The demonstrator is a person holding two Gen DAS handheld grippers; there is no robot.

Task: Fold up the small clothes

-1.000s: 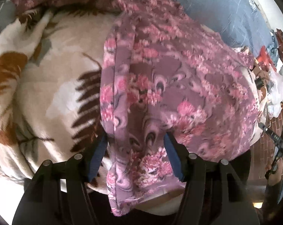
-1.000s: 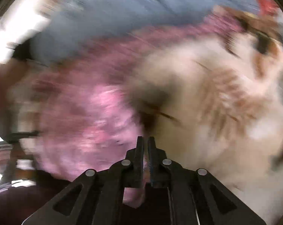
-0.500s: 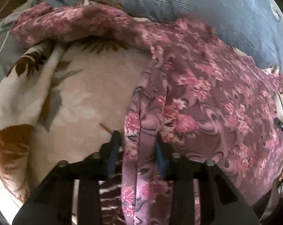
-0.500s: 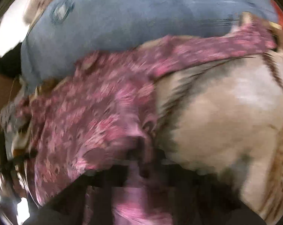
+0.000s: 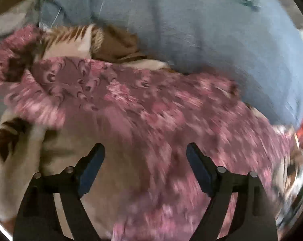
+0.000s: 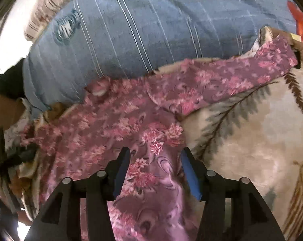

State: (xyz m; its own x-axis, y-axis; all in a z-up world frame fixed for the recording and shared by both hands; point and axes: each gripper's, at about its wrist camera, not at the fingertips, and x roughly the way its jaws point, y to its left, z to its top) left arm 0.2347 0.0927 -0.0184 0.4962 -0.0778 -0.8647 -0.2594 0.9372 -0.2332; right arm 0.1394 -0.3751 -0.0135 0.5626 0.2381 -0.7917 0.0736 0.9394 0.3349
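A small pink and purple floral garment [image 5: 151, 104] lies spread on a cream blanket with brown leaf prints [image 5: 16, 160]. In the right wrist view the garment [image 6: 115, 124] has one sleeve [image 6: 231, 80] stretched out to the upper right. My left gripper [image 5: 145, 152] is open and empty, above the garment's near edge. My right gripper [image 6: 154, 156] is open and empty, its fingers either side of the garment's lower part. The left wrist view is blurred by motion.
A large blue striped pillow or duvet [image 6: 151, 26] lies behind the garment, also in the left wrist view [image 5: 201, 30]. The cream leaf blanket [image 6: 252, 140] extends to the right. Red items [image 6: 300, 20] and clutter sit at the far edges.
Both grippers were shut on the garment's edge half a second ago and have now opened and let it go. The garment now lies flatter across the blanket.
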